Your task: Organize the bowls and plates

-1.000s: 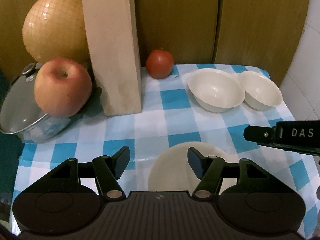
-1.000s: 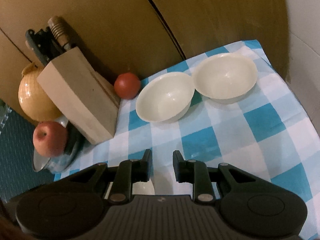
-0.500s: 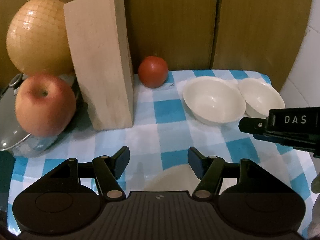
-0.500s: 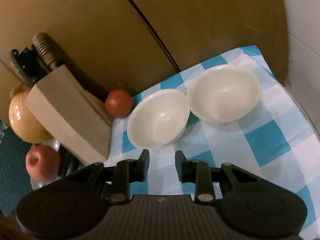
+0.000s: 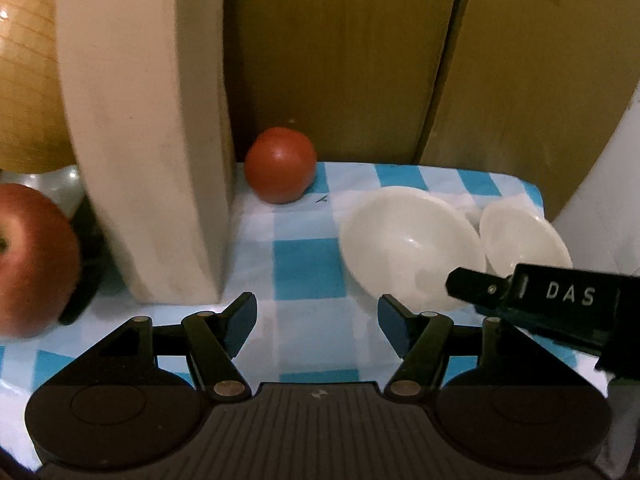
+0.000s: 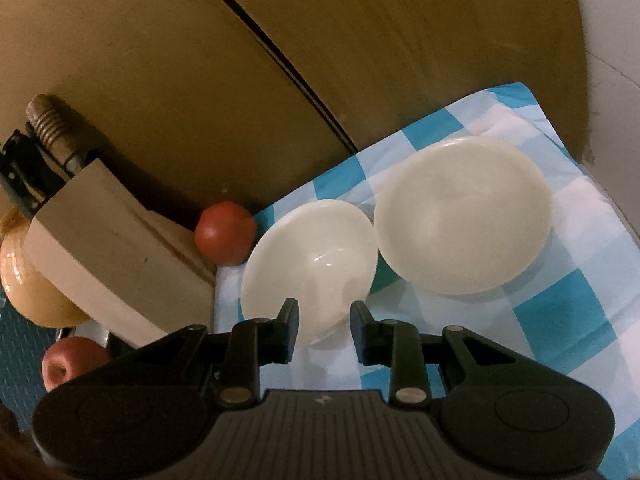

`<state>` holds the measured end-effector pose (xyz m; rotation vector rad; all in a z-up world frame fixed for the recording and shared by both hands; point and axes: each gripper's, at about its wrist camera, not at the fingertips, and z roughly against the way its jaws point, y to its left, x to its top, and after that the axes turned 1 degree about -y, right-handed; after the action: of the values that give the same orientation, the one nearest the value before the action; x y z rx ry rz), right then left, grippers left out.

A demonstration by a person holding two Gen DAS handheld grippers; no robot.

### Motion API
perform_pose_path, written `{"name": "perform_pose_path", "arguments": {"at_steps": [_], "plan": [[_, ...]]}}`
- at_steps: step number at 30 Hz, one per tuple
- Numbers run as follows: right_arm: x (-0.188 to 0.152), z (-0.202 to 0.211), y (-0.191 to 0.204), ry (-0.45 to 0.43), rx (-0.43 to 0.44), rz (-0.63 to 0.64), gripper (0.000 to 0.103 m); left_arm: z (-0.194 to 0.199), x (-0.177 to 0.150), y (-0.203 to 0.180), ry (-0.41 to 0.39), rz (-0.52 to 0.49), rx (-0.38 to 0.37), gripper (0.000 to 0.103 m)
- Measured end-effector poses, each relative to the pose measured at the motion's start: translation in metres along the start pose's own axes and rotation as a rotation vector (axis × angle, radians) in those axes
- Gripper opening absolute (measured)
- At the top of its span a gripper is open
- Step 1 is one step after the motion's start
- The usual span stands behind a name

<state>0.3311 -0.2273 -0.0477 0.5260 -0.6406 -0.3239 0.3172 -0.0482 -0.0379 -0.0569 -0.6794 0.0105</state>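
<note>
Two white bowls stand side by side on the blue-checked cloth. In the right wrist view the left bowl lies just ahead of my right gripper. Its near rim shows in the narrow gap between the fingers, and the pads do not press on it. The right bowl touches it at the rim. My left gripper hovers over the cloth with its jaws opening and nothing between them. It sits left of the nearer bowl, with the farther bowl behind. The right gripper reaches over the nearer bowl's front edge.
A wooden knife block stands at the left with a tomato beside it against the wooden back panels. An apple and a netted pomelo sit at the far left. The cloth ends at a white wall on the right.
Both grippers have moved forward toward the bowls, which now look larger. The pale plate under the left gripper has slipped out of view. The right gripper's fingers stand a little wider apart.
</note>
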Motion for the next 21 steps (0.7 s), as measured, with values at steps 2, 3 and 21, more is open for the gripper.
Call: {"name": "perform_pose_path", "arguments": {"at_steps": [2, 3, 21], "plan": [[0.000, -0.002, -0.003, 0.006, -0.006, -0.012, 0.026, -0.008, 0.001, 0.000, 0.010, 0.010, -0.011, 0.074], [0.001, -0.003, -0.004, 0.006, -0.009, -0.020, 0.026, -0.012, 0.002, 0.000, 0.013, 0.016, -0.012, 0.074], [-0.004, -0.041, -0.008, 0.048, -0.017, -0.030, 0.014, -0.056, 0.010, 0.008, 0.095, 0.068, -0.085, 0.047]]}}
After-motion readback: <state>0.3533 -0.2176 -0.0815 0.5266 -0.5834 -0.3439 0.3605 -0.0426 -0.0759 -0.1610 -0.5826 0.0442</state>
